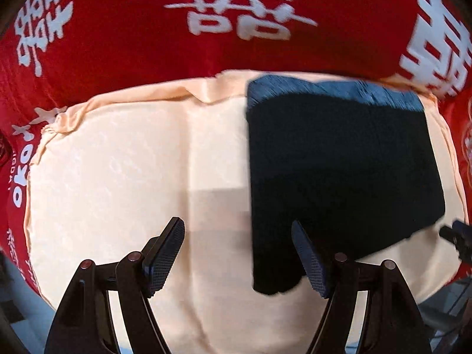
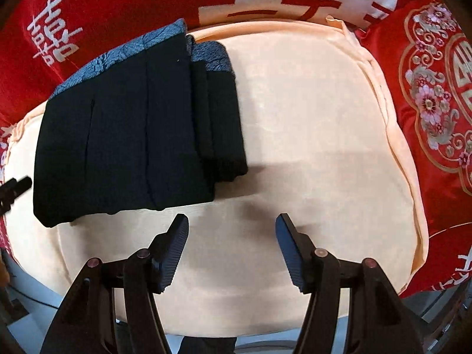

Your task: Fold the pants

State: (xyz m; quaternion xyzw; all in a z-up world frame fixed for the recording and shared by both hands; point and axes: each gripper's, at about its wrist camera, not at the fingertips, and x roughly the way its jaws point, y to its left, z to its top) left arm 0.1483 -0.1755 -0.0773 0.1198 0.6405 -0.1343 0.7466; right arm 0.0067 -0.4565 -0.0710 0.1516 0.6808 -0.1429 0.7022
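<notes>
A: What takes up the most room?

B: A red blanket (image 1: pixel 124 44) with big white characters fills the far side and runs round both edges. In the right wrist view a red embroidered cushion (image 2: pixel 427 103) with flowers and gold trim lies at the far right.

A: And on top of the red?

B: A pale peach cloth (image 1: pixel 118 162) spread flat, wrinkled along its far hem. It covers nearly all the middle of both views.

A: Where are the pants?

B: The pants (image 2: pixel 124 135) lie folded on the peach cloth – a dark, nearly black rectangle of stacked layers. A blue-grey textured band runs along the far edge. In the right wrist view they sit left of centre, with a narrower folded layer stepping out on their right side. In the left wrist view the pants (image 1: pixel 339 162) sit right of centre.

A: Is either claw holding them?

B: No. The left gripper (image 1: pixel 239 253) hangs above with its 2 jaws wide apart and nothing pinched; its right finger shows in front of the near-left part of the pants, but I cannot tell whether it touches. The right gripper (image 2: pixel 233 247) is over bare peach cloth just near of the pants, jaws apart, gap empty.

A: Anything smaller?

B: A dark bit of gear shows at the left edge of the right wrist view – too little to name for sure.
</notes>
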